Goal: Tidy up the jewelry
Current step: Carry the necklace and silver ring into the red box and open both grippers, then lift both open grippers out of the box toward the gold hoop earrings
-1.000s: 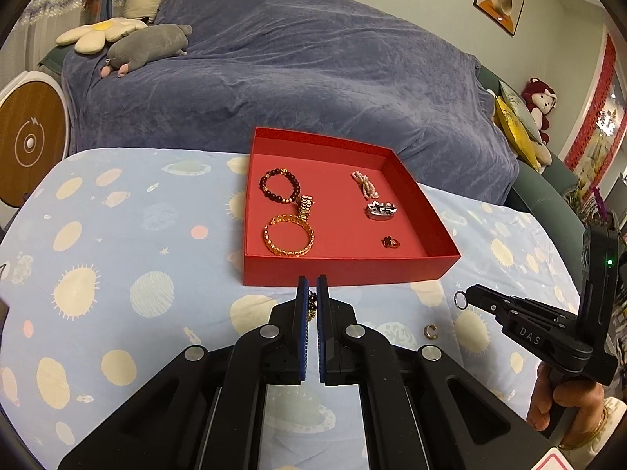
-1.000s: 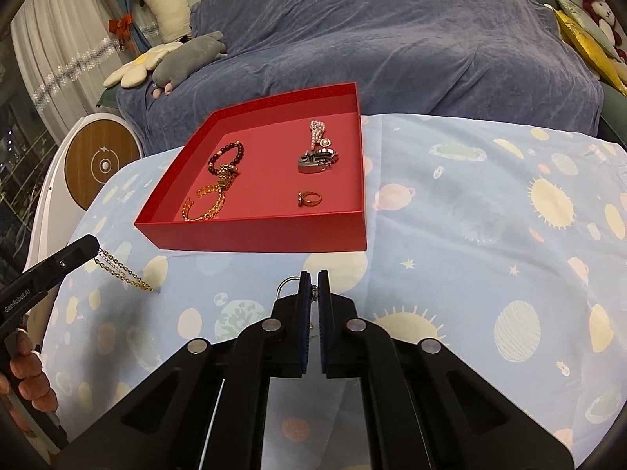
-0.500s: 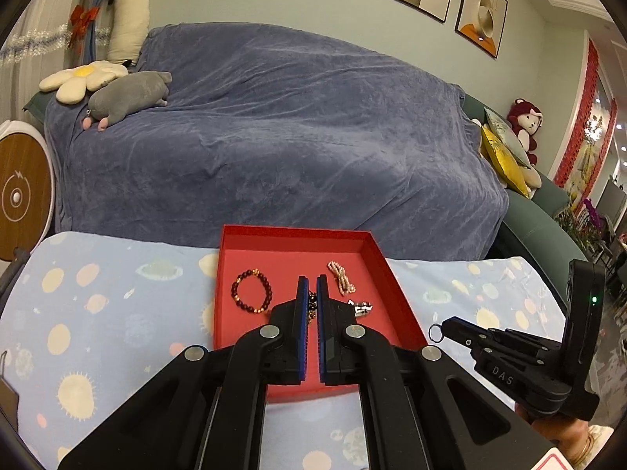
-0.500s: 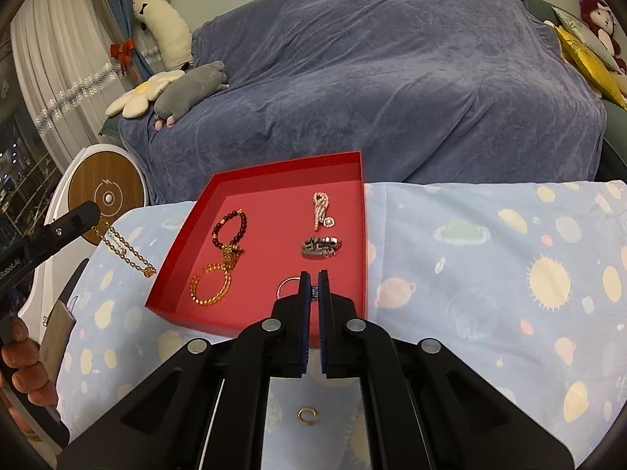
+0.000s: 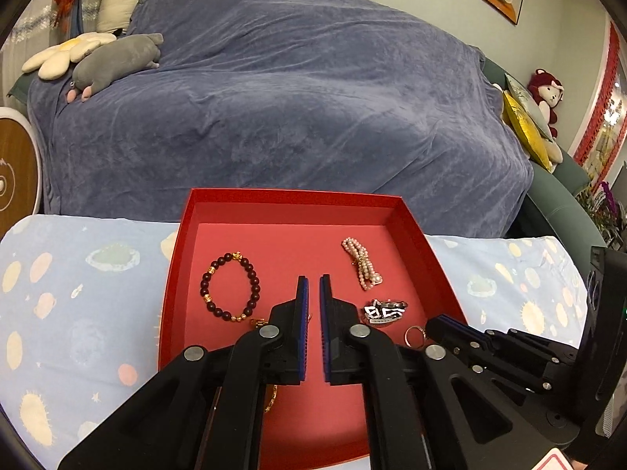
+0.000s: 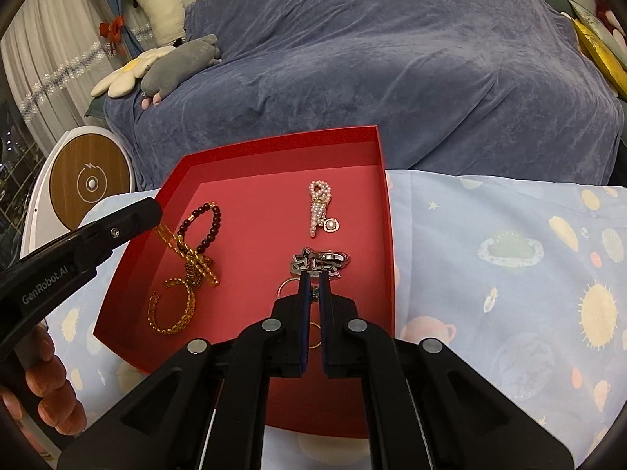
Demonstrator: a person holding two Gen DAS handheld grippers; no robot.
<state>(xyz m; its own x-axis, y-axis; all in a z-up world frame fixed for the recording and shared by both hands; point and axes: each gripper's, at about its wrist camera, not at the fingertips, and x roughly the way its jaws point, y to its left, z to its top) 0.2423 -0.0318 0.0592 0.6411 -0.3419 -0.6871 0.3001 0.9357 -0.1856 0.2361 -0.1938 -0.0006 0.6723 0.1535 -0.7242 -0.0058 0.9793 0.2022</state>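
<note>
A red tray (image 5: 274,199) (image 6: 274,145) sits on the planet-print cloth. It holds a dark bead bracelet (image 5: 203,286), a pearl piece (image 5: 360,262), a silver link bracelet (image 6: 319,260) and a gold bangle (image 6: 168,330). My left gripper (image 5: 313,286) (image 6: 151,211) hovers over the tray's left half. Its jaws are opening, and nothing shows in the narrow gap between them. A gold chain (image 6: 172,239) runs from its tip down onto the bangle. My right gripper (image 6: 313,280) (image 5: 433,323) is shut on a silver ring (image 5: 415,335) just in front of the link bracelet.
A sofa under a blue-grey throw (image 5: 294,98) stands right behind the table, with plush toys (image 6: 176,62) on it. A round white and wood device (image 6: 92,184) stands at the left. A person's hand (image 6: 47,384) holds the left gripper.
Both grippers moved forward from in front of the tray to over it. The gold chain now rests on the bangle, and the left jaws have parted slightly.
</note>
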